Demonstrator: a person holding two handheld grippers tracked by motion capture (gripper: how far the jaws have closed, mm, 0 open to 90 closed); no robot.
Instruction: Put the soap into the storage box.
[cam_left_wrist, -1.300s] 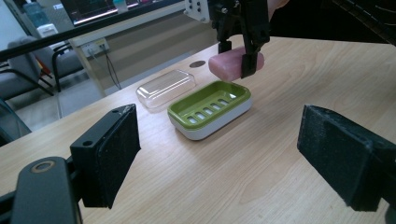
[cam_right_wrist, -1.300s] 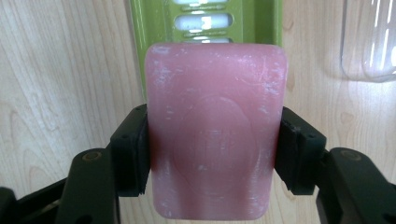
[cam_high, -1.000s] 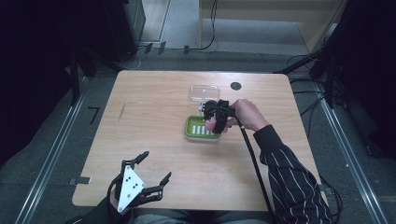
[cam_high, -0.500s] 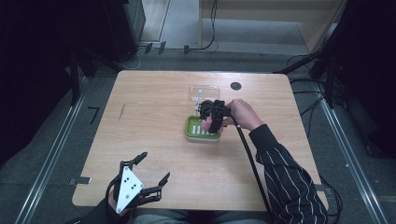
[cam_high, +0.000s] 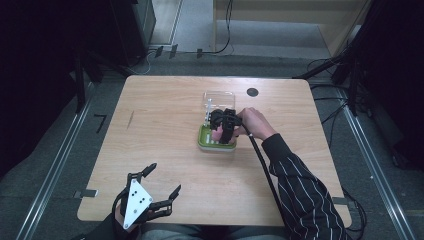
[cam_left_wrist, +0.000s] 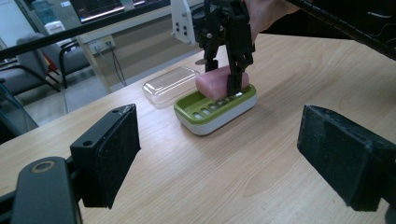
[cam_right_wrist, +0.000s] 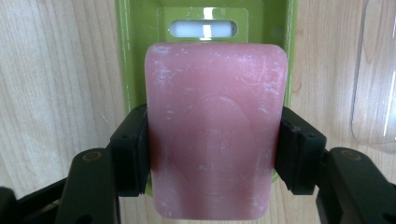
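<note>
A pink soap bar (cam_right_wrist: 215, 135) is clamped between the pads of my right gripper (cam_right_wrist: 215, 154), which is shut on it. The bar (cam_left_wrist: 215, 81) hangs tilted inside the green-and-white soap dish (cam_left_wrist: 215, 109), its lower end at the dish's slotted floor. From above, the right gripper (cam_high: 222, 125) points down over the dish (cam_high: 215, 144) at the table's middle right. My left gripper (cam_high: 164, 179) rests near the front left edge, its jaws wide apart with nothing between the pads (cam_left_wrist: 114, 149).
A clear plastic lid (cam_high: 219, 98) lies just behind the dish, seen also as the lid (cam_left_wrist: 170, 83) and the lid (cam_right_wrist: 378, 70). A small black disc (cam_high: 252, 92) sits at the table's far edge. The person's striped sleeve (cam_high: 300, 195) crosses the right side.
My right gripper has carried the soap a little to the left and down, into the dish. The left gripper has stayed where it was.
</note>
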